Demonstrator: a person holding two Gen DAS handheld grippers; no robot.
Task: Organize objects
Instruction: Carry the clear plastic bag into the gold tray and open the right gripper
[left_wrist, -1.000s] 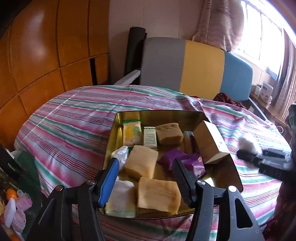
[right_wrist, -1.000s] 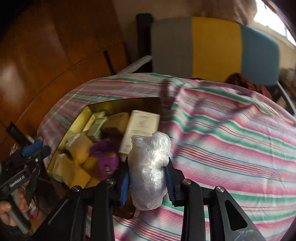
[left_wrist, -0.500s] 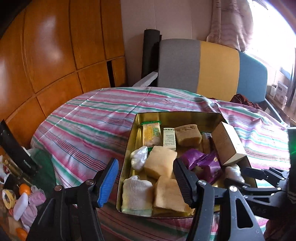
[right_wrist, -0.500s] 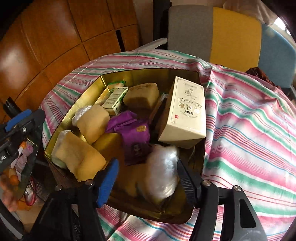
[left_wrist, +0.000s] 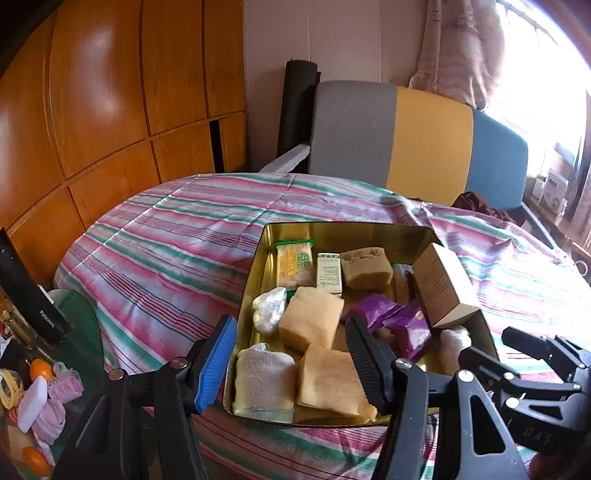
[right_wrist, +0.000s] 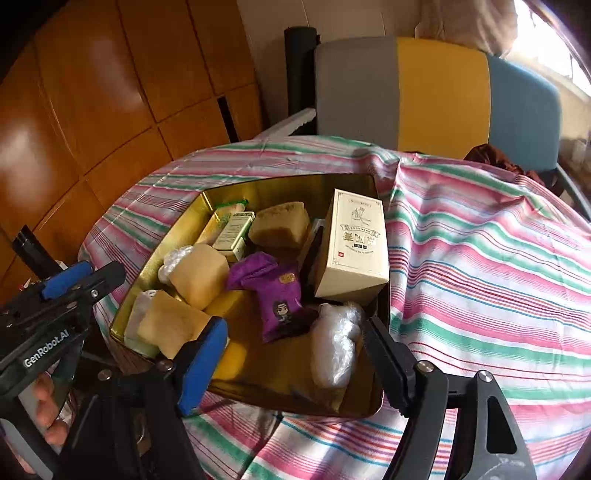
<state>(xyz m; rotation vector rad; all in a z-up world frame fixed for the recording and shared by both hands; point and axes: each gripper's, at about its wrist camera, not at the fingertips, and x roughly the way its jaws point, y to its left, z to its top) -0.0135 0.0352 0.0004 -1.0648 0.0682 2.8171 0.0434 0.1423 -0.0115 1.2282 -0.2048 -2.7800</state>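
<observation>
1. Plastic-wrapped bundle (right_wrist: 334, 347) lies inside the gold tin (right_wrist: 258, 188), in the near corner on the cream box side, just below the cream box (right_wrist: 354, 247) and beside the purple pouch (right_wrist: 277, 295). It sits between your right gripper (right_wrist: 295, 354) fingers, but the pads aren't pressing on it; the jaws are opening.
2. Handling, my read: light, soft, crinkly film. It will squash and may slip. If you retake it, pinch across the fat middle, not the loose film ends.
3. Left of the tin: your left gripper (left_wrist: 291, 358) hangs over the tin's near edge, jaws part open, nothing held. Only the tan sponge blocks (left_wrist: 312, 323) show through the gap, below the fingers.
4. Inside the tin, left to right: white cloth pad (left_wrist: 264, 380) in the near corner, a second small wrapped lump (left_wrist: 267, 310) behind it, the sponge blocks, a yellow packet (left_wrist: 295, 266) and a small white carton (left_wrist: 328, 273) by the far wall, then pouch and box.
5. Box and sponges: box is stiff, take it by the flat sides; sponges are soft and light, any face works.
6. View differences: right wrist shows the bundle whole and the printed box front; left wrist shows only a sliver of the bundle under the box, but it alone shows the cloth pad clearly and the clutter on the side table left of the tin.
7. Right wrist also shows your hand (right_wrist: 48, 406) on the left tool's handle.
</observation>
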